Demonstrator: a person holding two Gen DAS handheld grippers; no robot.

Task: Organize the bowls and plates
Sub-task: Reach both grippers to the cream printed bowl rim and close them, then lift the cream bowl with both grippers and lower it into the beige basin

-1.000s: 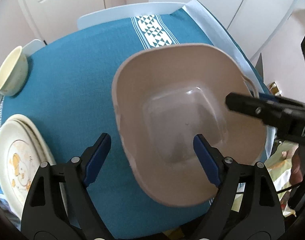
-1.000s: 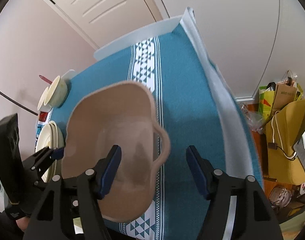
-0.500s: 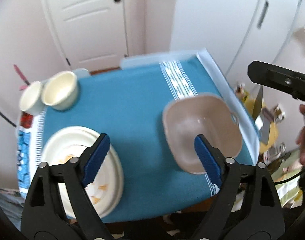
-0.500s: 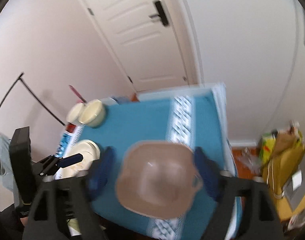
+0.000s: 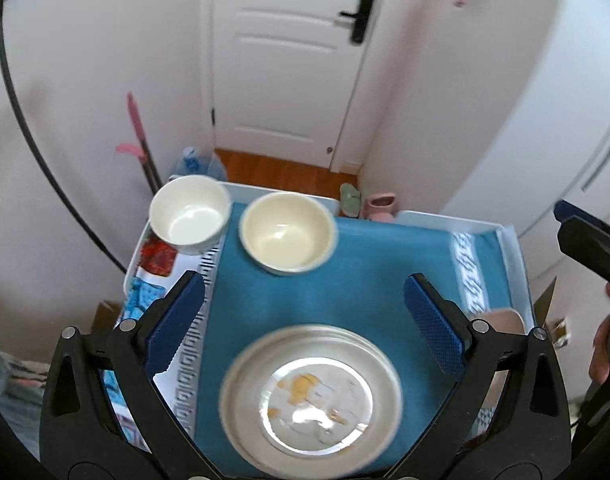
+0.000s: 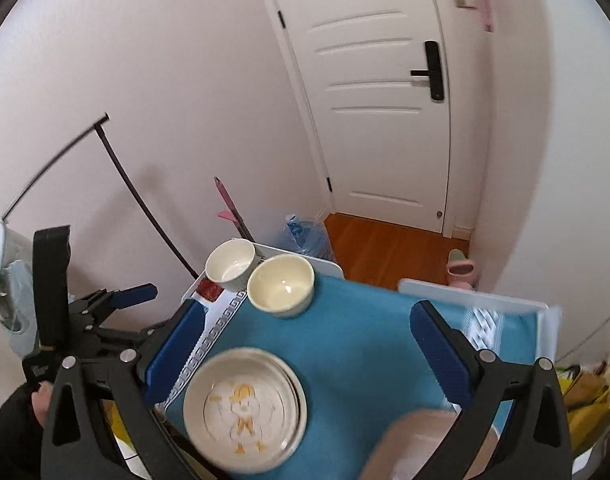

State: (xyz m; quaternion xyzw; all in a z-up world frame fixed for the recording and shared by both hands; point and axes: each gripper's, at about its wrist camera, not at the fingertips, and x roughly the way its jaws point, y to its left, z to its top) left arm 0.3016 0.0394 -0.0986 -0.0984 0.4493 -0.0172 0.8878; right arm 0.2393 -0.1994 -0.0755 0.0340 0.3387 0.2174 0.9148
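Note:
My left gripper (image 5: 301,300) hangs high over the teal-clothed table (image 5: 369,264); its jaws are opening and hold nothing. Below it lies a stack of cream plates (image 5: 311,396) with an orange cartoon print. Further back stand a white bowl (image 5: 190,215) and a cream bowl (image 5: 288,233), side by side. The beige basin (image 5: 501,320) peeks out behind the right finger. My right gripper (image 6: 307,320) is open and empty above the same plates (image 6: 245,410), bowls (image 6: 230,265) (image 6: 281,286) and basin (image 6: 421,440).
A white door (image 5: 289,60) and wood floor lie beyond the table. A water bottle (image 6: 301,236), slippers (image 5: 379,204), a pink-handled tool (image 5: 137,136) and a black curved rod (image 6: 145,204) stand by the far edge. Yellow bags (image 6: 585,396) sit to the right.
Both grippers have risen and drawn back from the beige basin, which stays on the table, and swung left over the plates and bowls. Both jaws stand wider.

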